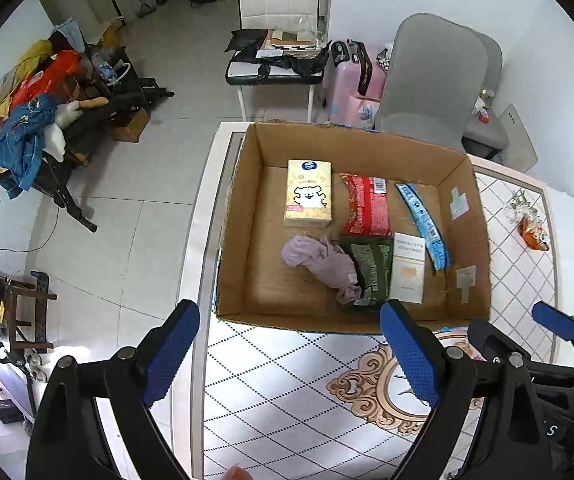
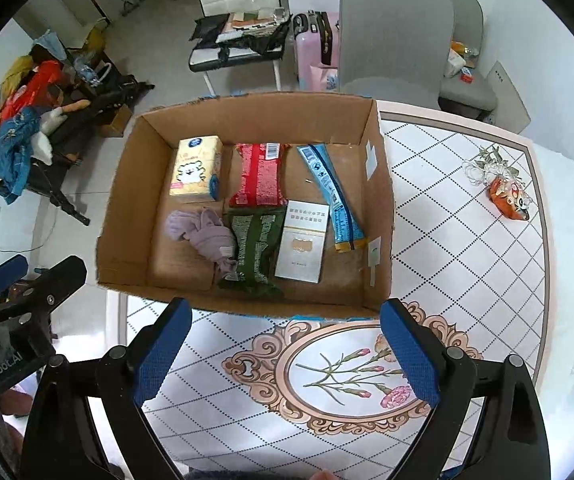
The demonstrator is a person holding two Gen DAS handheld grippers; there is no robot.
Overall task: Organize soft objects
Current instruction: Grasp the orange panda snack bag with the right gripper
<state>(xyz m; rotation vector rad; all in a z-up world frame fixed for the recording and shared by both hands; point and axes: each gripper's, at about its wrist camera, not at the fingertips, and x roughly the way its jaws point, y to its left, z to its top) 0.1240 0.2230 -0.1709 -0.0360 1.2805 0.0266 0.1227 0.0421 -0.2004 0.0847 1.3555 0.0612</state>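
An open cardboard box [image 1: 247, 216] [image 2: 379, 208] stands on the patterned table. In it lie a yellow tissue pack [image 1: 309, 193] [image 2: 197, 169], a red packet [image 1: 367, 206] [image 2: 259, 174], a blue sachet [image 1: 425, 226] [image 2: 333, 196], a crumpled lilac cloth [image 1: 323, 260] [image 2: 205, 236], a green packet [image 1: 371, 270] [image 2: 253, 246] and a white carton [image 1: 408, 268] [image 2: 302, 246]. My left gripper [image 1: 291, 352] is open and empty above the table's near left edge. My right gripper [image 2: 287, 352] is open and empty in front of the box.
An orange toy with white flowers [image 1: 531, 226] [image 2: 507, 194] lies on the table [image 2: 467, 260] right of the box. Grey chairs [image 1: 435, 80] [image 2: 399, 36] stand behind the table. A white chair with clutter [image 1: 275, 40] and a pink suitcase [image 1: 347, 80] stand farther back.
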